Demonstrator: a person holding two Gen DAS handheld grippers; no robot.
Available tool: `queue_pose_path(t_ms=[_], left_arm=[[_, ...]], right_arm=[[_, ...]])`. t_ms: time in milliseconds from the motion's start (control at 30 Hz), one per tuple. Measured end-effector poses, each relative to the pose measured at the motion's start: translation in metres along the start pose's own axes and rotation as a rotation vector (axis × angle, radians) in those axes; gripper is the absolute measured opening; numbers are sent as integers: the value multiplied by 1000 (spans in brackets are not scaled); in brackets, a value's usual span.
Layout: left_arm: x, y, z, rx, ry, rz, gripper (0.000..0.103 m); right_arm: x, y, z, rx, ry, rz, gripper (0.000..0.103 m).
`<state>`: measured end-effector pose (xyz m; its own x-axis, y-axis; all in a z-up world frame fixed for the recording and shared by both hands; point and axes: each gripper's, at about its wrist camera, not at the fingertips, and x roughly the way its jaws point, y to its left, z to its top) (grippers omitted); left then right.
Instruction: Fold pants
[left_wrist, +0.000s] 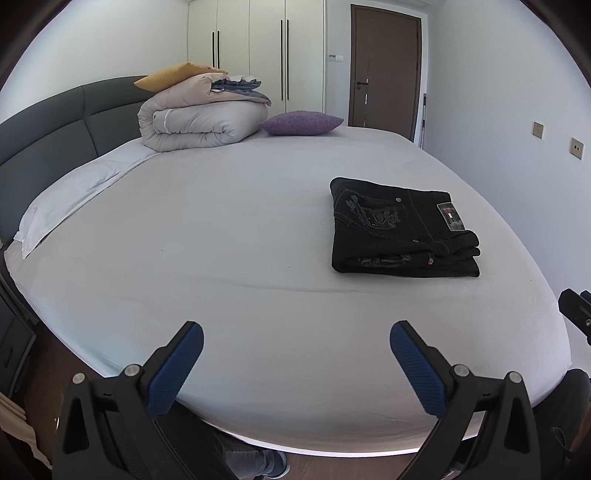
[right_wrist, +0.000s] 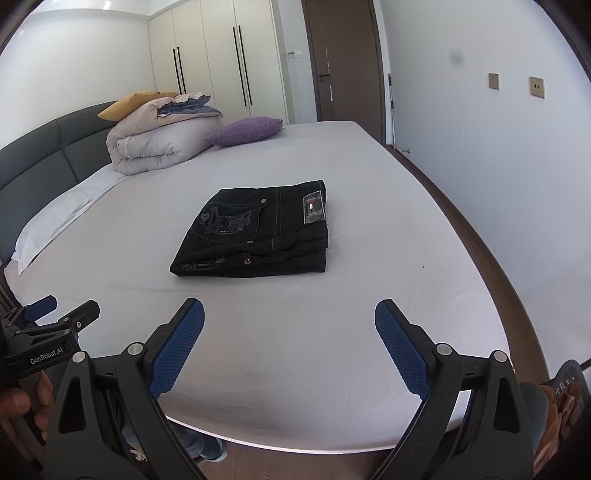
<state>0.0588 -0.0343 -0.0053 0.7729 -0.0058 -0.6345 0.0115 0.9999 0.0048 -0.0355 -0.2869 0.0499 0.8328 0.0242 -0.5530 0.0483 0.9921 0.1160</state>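
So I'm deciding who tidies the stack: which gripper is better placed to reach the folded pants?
Probably right. From the right gripper the pants lie almost straight ahead; from the left gripper the pants sit off to its right. Both are open and empty.

Your left wrist camera sits low at the foot edge of the bed (left_wrist: 258, 229), looking forward along its two fingers across the mattress toward the headboard (left_wrist: 55, 125) and wardrobe (left_wrist: 255, 55). The folded black jeans (left_wrist: 400, 229) fall right of centre here, well ahead of the lens. Your right wrist camera faces much the same way from a spot further right, so the jeans (right_wrist: 255, 229) land near centre and closer. Both views share the jeans, rolled duvet (right_wrist: 159, 147), purple cushion (right_wrist: 245, 131), door (right_wrist: 341, 59) and wall. Each camera catches the other rig: right gripper (left_wrist: 576, 314) at the left view's right edge, left gripper (right_wrist: 59, 310) at the right view's left edge.
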Motion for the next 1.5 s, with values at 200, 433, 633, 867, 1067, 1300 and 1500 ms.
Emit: queue_pose_path(t_ms=[200,433,633,867,1067,1300,1500], left_arm=[[0,-2,0,0,0,1,103],[0,0,0,2,4,0,103],[0,-1,0,4,2,0,103],[0,-2,0,3,3,1,103],[0,0,0,3,4,1,103],[0,0,0,3,5,2,103],[0,0,0,5,5,0,103]], right_arm=[[5,0,0,6,9,-3,95],[10,0,-2,17,18,-5,95],[9,2,-2,17,17,-6,95],[10,3,-4,19,18,-5,95],[10,3,-4,19,18,-6,95],[10,2,-4,19,18,-5,95],[10,2,-3,19,18,-4,95]])
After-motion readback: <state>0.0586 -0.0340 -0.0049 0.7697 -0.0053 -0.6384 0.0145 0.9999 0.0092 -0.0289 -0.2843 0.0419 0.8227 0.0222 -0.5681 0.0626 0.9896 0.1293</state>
